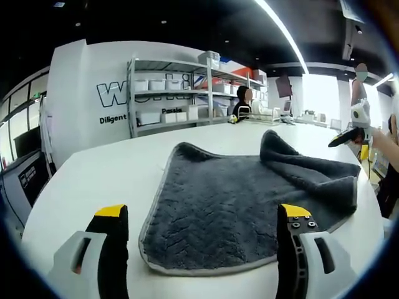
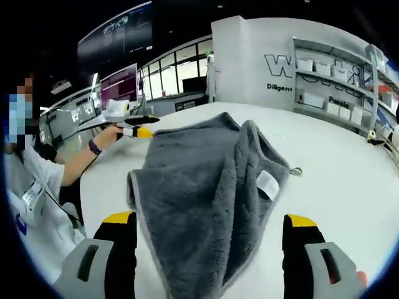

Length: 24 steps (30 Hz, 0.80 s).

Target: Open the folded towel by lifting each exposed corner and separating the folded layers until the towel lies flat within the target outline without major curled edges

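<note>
The grey towel [image 1: 249, 205] lies on the white table [image 1: 106, 180] just ahead of the left gripper [image 1: 202, 218], whose jaws stand wide apart and hold nothing. Its near hem runs between the two jaw tips, flat against the table; its far right part is rumpled and folded back on itself in a raised ridge. Bare table lies to the left of the towel and beyond it.

In the right gripper view the towel [image 2: 206, 187] spreads ahead of the right gripper [image 2: 209, 227], also open and empty, with one layer folded over and a white label [image 2: 268, 184] facing up on the fold. The other gripper [image 2: 134, 124] touches the towel's far left corner.

Behind the table, shelves [image 1: 181, 93] hold white bins [image 1: 156, 84]; what is in them cannot be told
</note>
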Each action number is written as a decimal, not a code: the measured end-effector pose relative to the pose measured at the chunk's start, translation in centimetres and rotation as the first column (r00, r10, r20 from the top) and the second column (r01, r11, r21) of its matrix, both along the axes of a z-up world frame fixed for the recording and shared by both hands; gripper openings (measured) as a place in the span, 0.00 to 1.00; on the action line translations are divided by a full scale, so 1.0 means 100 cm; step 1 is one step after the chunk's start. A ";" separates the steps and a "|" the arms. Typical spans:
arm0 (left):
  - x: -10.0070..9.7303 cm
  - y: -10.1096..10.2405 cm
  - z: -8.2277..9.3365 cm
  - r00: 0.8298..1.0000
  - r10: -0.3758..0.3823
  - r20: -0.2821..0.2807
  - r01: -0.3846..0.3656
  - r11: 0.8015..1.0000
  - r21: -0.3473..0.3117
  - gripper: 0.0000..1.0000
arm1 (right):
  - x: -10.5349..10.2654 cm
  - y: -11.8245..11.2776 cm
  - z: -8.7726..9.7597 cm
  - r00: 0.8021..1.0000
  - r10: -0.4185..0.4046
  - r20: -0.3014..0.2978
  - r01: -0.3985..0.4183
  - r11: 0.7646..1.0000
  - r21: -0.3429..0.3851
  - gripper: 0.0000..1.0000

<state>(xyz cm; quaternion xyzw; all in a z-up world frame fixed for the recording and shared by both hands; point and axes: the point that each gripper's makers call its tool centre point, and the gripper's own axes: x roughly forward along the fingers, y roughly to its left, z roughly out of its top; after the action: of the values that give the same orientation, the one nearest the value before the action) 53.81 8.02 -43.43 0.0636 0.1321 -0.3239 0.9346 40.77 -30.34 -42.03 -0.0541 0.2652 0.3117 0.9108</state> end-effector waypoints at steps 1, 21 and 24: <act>0.000 0.000 0.001 1.000 0.000 0.001 0.000 1.000 -0.003 0.98 | 0.007 -0.005 0.000 1.000 -0.003 0.009 0.003 1.000 -0.006 0.99; -0.002 -0.001 0.005 1.000 -0.007 0.006 0.007 1.000 -0.011 0.98 | 0.118 -0.046 -0.020 0.998 -0.059 -0.023 0.063 0.981 0.185 0.83; -0.002 0.000 0.005 1.000 -0.005 0.005 0.005 1.000 -0.011 0.98 | 0.120 -0.044 -0.028 0.998 -0.059 -0.027 0.063 0.975 0.213 0.83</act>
<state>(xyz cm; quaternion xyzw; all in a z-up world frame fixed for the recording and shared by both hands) 53.58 7.99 -42.95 0.0597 0.1279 -0.3270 0.9344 52.72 -34.70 -44.87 0.0553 0.2409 0.3107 0.9178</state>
